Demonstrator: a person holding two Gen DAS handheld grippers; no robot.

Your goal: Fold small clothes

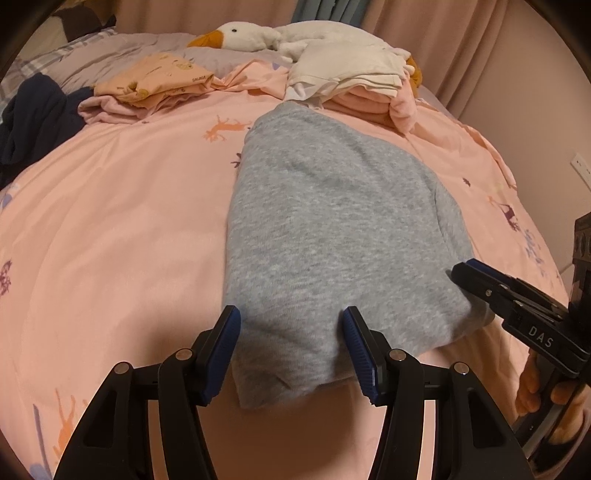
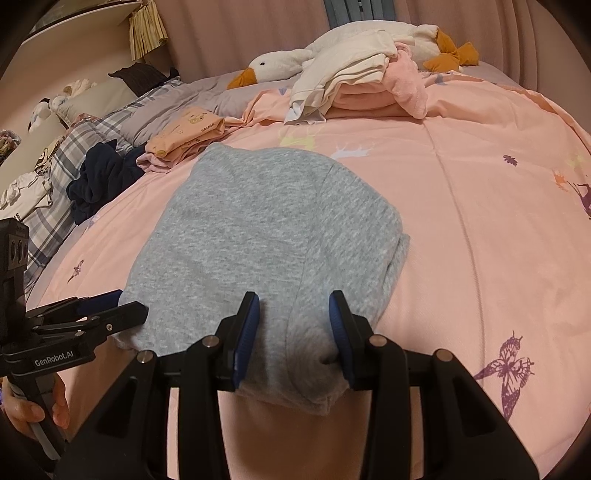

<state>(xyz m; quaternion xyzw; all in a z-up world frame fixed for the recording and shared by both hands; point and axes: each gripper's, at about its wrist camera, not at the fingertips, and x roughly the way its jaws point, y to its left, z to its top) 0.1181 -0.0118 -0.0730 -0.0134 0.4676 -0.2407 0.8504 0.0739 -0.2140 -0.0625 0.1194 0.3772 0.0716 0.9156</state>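
A grey garment (image 1: 325,229) lies folded lengthwise on the pink bedspread (image 1: 110,229); it also shows in the right wrist view (image 2: 251,236). My left gripper (image 1: 291,321) is open, its jaws straddling the near left corner of the grey garment. My right gripper (image 2: 295,306) is open, its jaws straddling the near right corner. Each gripper shows from the side in the other's view, the right gripper (image 1: 476,275) at the garment's right edge and the left gripper (image 2: 125,304) at its left edge.
Folded peach and pink clothes (image 1: 159,79) and a dark navy garment (image 1: 33,118) lie at the far left. A stack of white and pink folded clothes (image 1: 351,79) and a plush goose (image 1: 251,35) lie at the back. Curtains hang behind the bed.
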